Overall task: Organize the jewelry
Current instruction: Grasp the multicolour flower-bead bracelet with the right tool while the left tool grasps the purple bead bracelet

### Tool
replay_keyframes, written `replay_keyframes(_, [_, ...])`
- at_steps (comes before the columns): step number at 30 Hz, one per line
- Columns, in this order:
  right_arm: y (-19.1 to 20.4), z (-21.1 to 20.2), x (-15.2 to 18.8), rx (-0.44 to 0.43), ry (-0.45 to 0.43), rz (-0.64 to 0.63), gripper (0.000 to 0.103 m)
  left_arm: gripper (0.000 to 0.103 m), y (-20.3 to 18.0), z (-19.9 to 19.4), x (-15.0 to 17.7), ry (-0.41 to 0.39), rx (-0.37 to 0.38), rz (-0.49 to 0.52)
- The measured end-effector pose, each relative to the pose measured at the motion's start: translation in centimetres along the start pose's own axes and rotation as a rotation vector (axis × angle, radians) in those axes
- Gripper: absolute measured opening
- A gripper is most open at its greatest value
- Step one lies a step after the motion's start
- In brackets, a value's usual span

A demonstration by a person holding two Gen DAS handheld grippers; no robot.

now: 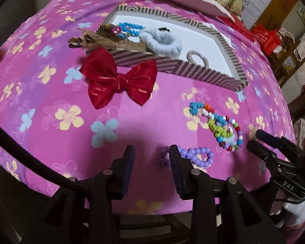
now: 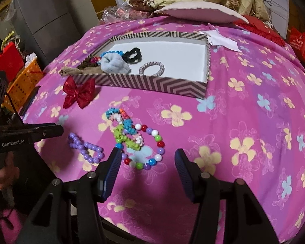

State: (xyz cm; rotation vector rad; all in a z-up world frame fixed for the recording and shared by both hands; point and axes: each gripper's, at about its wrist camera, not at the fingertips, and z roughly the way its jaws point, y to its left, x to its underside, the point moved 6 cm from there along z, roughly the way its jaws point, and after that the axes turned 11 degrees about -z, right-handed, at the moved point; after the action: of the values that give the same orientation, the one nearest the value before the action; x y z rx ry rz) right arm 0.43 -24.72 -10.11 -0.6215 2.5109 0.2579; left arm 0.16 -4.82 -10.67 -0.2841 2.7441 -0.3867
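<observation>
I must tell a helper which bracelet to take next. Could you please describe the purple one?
Find the striped box on the pink cloth. Nearer, left of the colourful bracelets, lies the purple bracelet. Every bead is the same lilac.

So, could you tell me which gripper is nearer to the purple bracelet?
Left. The left gripper is right at the purple bracelet, one finger overlapping its end; the right gripper sits beside it, over the multicolored bracelet.

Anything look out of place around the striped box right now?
Yes. A brown hair tie hangs over the striped box at its left corner, half in, half out. The red bow lies outside, right against the box wall.
</observation>
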Motion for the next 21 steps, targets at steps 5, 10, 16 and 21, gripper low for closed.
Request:
replay_keyframes(5, [-0.1, 0.3, 0.4, 0.006, 0.008, -0.019, 0.057, 0.058, -0.2, 0.5, 0.8, 0.038, 0.023, 0.042])
replay_keyframes(10, [-0.6, 0.9, 0.2, 0.004, 0.005, -0.015, 0.056, 0.062, -0.2, 0.9, 1.1, 0.067, 0.040, 0.055])
replay_keyframes(16, [-1.1, 2.2, -0.2, 0.028, 0.033, -0.031, 0.045, 0.062, -0.5, 1.4, 0.9, 0.074, 0.043, 0.073])
replay_keyframes(21, [-1.1, 3.3, -0.2, 0.057, 0.051, -0.064, 0.043, 0.063, -1.0, 1.9, 0.8, 0.072, 0.030, 0.104])
